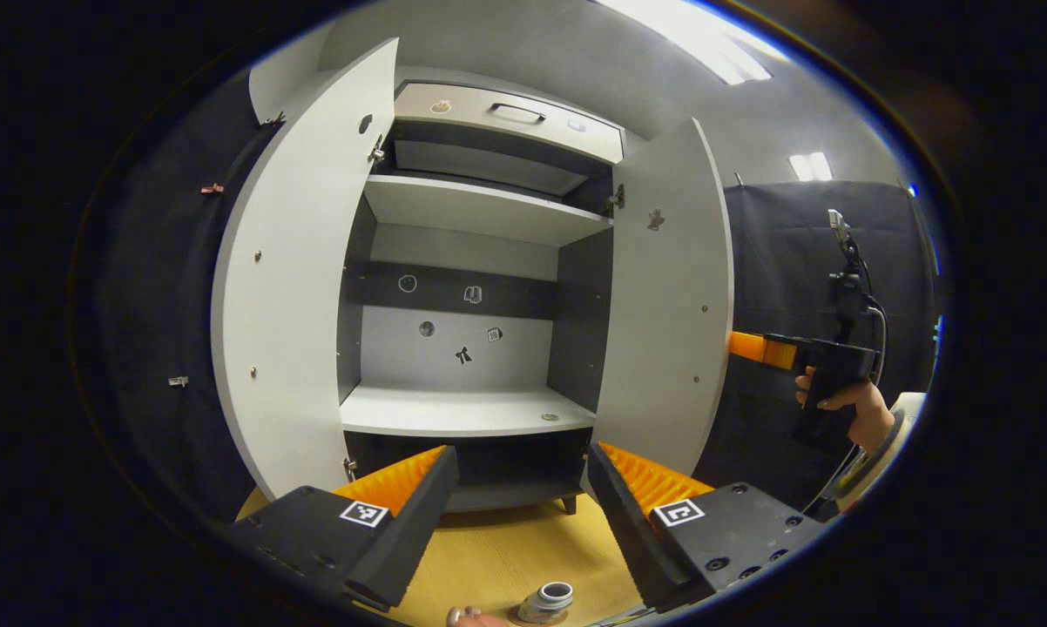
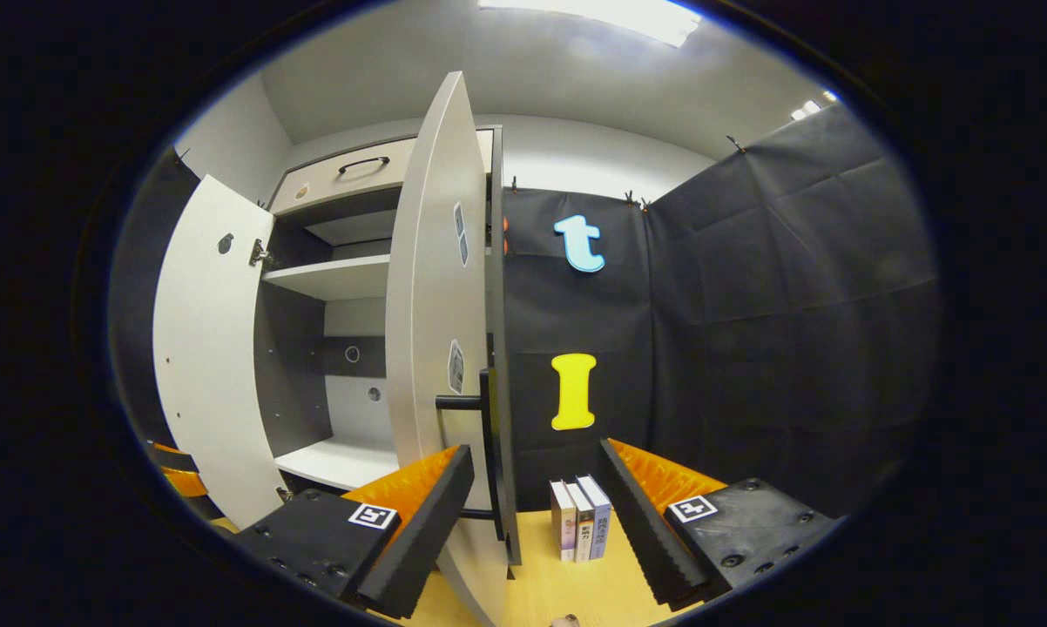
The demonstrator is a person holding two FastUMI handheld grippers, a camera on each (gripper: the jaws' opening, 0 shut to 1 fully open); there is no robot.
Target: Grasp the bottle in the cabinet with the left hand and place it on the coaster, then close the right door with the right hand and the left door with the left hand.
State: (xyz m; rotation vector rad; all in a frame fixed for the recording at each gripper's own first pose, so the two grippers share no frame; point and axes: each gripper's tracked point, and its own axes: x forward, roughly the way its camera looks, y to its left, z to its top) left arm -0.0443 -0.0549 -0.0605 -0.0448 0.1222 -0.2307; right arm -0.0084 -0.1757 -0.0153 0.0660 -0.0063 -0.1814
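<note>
A small pale bottle [image 1: 551, 599] stands on the wooden table [image 1: 489, 549] below my left gripper [image 1: 521, 460], on what looks like a round coaster [image 1: 532, 618]. The left gripper is open and holds nothing, facing the open cabinet [image 1: 480, 209]. Both doors stand wide: the left door [image 1: 288, 287] and the right door [image 1: 667, 305]. My right gripper [image 2: 537, 457] is open, with the right door [image 2: 436, 331] edge-on just ahead and its dark handle [image 2: 491, 444] in front of the gap between the fingers. It also shows behind that door [image 1: 763, 348], held by a hand [image 1: 854, 414].
The cabinet has a lower shelf [image 1: 467, 409], an upper shelf [image 1: 480, 209] and a drawer [image 1: 506, 117] on top. Three books [image 2: 580, 518] stand on the table against the black cloth wall, right of the door. A fingertip [image 1: 467, 616] shows beside the bottle.
</note>
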